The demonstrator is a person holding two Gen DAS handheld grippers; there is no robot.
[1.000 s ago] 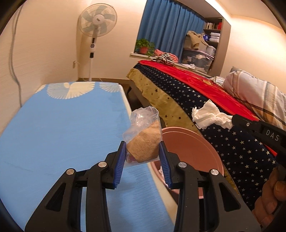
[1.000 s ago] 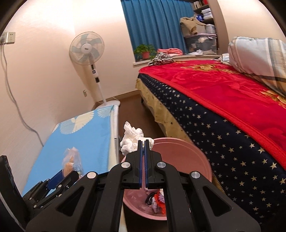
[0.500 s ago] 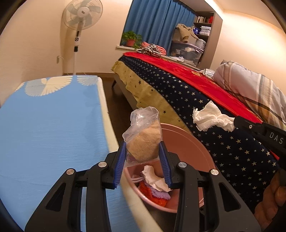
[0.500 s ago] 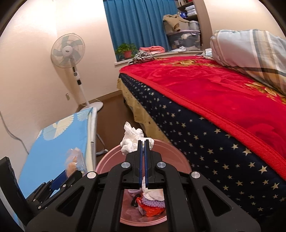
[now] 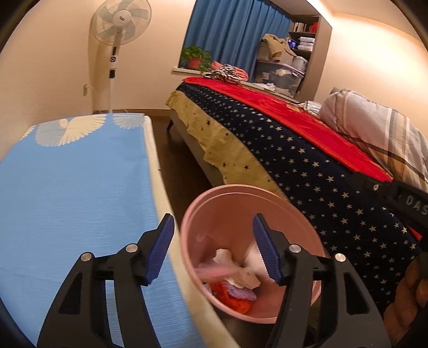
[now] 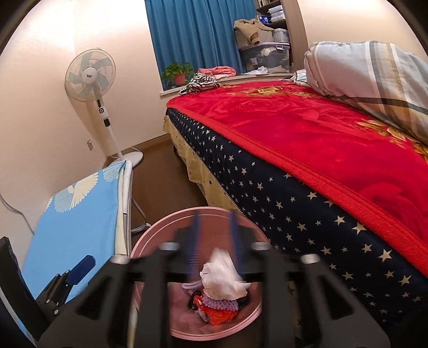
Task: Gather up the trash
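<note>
Both loads have dropped from our opening, now-empty left gripper and right gripper into the pink bin at 6 o'clock; next we seek more trash.

1 pink bin holds perhaps 4 pieces of trash, the blurred heap being hard to separate. Around it: 1 bed, 1 standing fan, 1 potted plant, 1 striped pillow, and 2 claws, left claw and right claw.
</note>
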